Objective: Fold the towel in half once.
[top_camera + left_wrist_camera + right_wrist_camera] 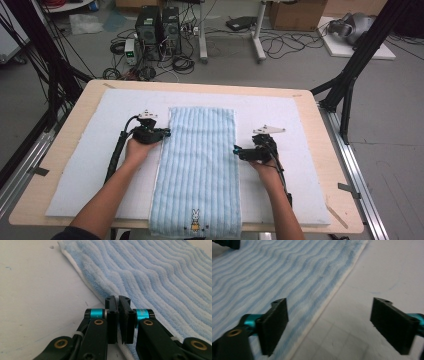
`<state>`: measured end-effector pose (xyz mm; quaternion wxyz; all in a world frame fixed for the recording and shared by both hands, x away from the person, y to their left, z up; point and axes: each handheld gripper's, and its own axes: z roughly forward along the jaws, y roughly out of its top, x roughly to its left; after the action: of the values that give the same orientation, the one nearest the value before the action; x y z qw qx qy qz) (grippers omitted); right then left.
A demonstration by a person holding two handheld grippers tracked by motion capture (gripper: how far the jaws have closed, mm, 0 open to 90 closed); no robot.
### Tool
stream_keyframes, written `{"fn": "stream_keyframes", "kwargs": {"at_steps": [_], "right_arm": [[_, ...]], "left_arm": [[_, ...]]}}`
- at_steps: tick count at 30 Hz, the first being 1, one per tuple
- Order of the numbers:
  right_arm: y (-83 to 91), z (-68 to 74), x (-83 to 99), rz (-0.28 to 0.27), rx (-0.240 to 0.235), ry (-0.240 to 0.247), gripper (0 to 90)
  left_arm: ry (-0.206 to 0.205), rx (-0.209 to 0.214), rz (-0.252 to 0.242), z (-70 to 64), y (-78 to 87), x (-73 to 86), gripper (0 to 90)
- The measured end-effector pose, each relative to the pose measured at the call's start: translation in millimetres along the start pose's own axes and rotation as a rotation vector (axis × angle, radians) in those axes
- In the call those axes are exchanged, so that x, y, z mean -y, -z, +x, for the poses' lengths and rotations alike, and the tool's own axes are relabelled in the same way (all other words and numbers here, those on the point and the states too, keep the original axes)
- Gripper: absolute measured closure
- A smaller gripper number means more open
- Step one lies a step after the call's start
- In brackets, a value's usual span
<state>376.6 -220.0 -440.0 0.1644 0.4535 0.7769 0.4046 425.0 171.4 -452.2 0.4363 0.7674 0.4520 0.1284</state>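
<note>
I see a light blue striped towel [198, 165] lying flat down the middle of the frame in the high view, spread lengthwise on a white pad [75, 170] that covers the wooden surface [60, 150]. Its near end hangs just over the bottom edge of the pad, and a small rabbit motif [195, 220] sits near that end.

My left tongs [166, 133] are at the towel's left edge, a little above the centre of the frame. In the left gripper view the left tongs [118, 300] are clenched, the two black jaws pressed together right at the towel's white hem [82, 277]. I can make out the hem running under the jaw tips, but I cannot tell for certain whether any cloth is pinched between them.

My right tongs [236, 150] are at the towel's right edge, right of centre in the high view and lower in the frame than the left ones. In the right gripper view the right tongs [332, 322] are released, jaws spread wide; the left-hand jaw hangs over the blue stripes and the right-hand one over the bare pad, with the towel's edge [329, 302] running diagonally between them.

Both forearms enter from the bottom of the high view.
</note>
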Motion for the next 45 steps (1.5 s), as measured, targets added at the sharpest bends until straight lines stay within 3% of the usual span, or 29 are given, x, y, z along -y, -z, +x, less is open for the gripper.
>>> {"fn": "stream_keyframes", "kwargs": {"at_steps": [3, 6, 9, 11, 13, 14, 16, 18, 20, 25, 28, 30, 33, 45], "right_arm": [[-18.2, 3.2, -10.5, 0.032, 0.003, -0.001, 34.5], [-32.3, 5.7, -17.7, 0.085, 0.047, -0.004, 45.5], [-37.7, 10.8, -21.5, 0.082, 0.09, 0.032, 57.5], [-38.7, 11.8, -23.3, 0.083, 0.074, 0.041, 75.2], [-40.5, 12.2, -25.5, 0.089, 0.075, 0.05, 83.2], [-41.6, 11.3, -26.6, 0.087, 0.08, 0.039, 84.1], [-43.2, 7.0, -29.6, 0.066, 0.085, 0.04, 85.1], [-42.3, 2.5, -33.5, 0.02, 0.086, 0.007, 85.5], [-38.3, -1.4, -35.0, -0.04, 0.073, -0.031, 85.6], [-26.6, -2.0, -32.0, -0.057, 0.012, -0.05, 85.6], [-13.9, 4.5, -29.1, -0.081, -0.026, -0.028, 85.5], [-5.7, 8.8, -26.7, -0.069, -0.049, -0.007, 85.3], [7.5, 17.4, -21.6, -0.084, -0.055, 0.035, 85.3], [37.5, 36.1, 9.9, -0.061, -0.095, 0.075, 85.0]], "left_arm": [[0.011, 0.002, -0.002, 0.5, -0.2, 0.1, 84.6], [0.031, 0.006, 0.003, 1.1, -0.3, 0.1, 84.6], [0.065, 0.014, 0.003, 3.1, -0.4, 0.0, 85.4], [0.074, 0.016, -0.001, 3.6, -1.2, -0.2, 86.0], [0.079, 0.015, 0.0, 5.1, -2.4, -2.1, 86.1], [0.08, 0.012, 0.001, 7.1, -2.9, -4.3, 86.1], [0.13, 0.015, -0.029, 11.5, -2.9, -9.8, 86.3], [0.171, 0.03, -0.055, 13.4, -2.2, -14.9, 86.3], [0.154, 0.037, -0.065, 11.8, -0.3, -17.5, 86.3], [0.127, 0.085, -0.08, 9.4, 13.2, -19.0, 86.3], [0.094, 0.121, -0.11, 2.7, 27.8, -16.1, 86.3], [0.082, 0.141, -0.126, -1.8, 37.3, -11.8, 86.2], [0.059, 0.162, -0.135, -8.2, 49.3, -3.6, 86.2], [0.025, 0.221, -0.1, -22.9, 72.2, 29.5, 85.8]]}}
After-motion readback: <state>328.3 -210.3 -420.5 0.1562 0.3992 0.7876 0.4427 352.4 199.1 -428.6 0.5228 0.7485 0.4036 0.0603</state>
